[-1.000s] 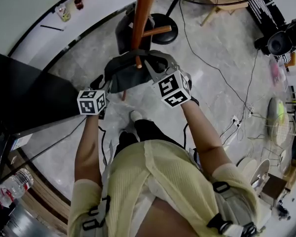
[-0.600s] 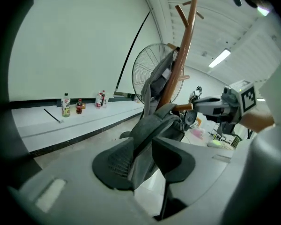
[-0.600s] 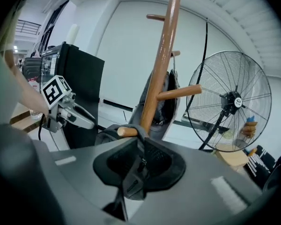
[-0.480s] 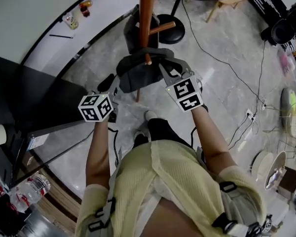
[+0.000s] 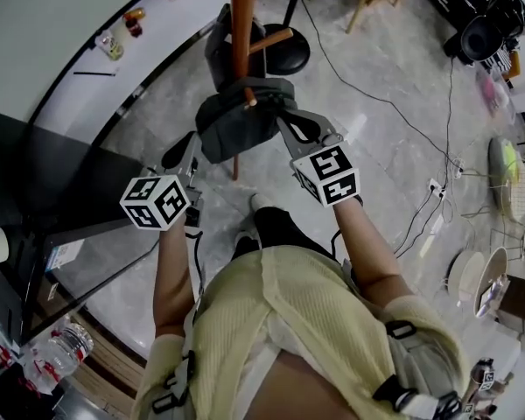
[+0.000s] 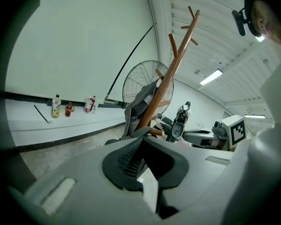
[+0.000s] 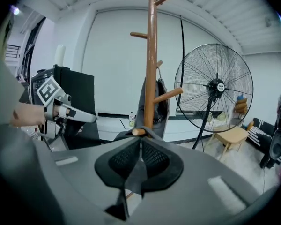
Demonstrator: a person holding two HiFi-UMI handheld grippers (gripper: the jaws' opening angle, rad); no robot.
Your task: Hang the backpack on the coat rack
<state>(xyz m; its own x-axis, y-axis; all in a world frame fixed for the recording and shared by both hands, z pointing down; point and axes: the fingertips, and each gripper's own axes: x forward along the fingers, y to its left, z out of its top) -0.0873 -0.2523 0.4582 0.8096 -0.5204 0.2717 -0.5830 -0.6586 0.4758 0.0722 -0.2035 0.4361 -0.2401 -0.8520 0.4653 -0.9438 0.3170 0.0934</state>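
We've got our right gripper (image 7: pixel 140 150) clamped on a strap of the backpack (image 5: pixel 236 128), which hangs on a peg (image 7: pixel 138 131) of the coat rack (image 5: pixel 241 24). The left gripper (image 6: pixel 141 146) jaws have just been closing, nothing btwn them. Three drink bottles (image 6: pixel 55 107) stand on the ledge (image 6: pixel 37 125), labels too small to read.

a studio-like workroom: floor cables (image 5: pixel 417 221), black equipment (image 5: pixel 486 29), big pedestal fan (image 7: pixel 214 86).
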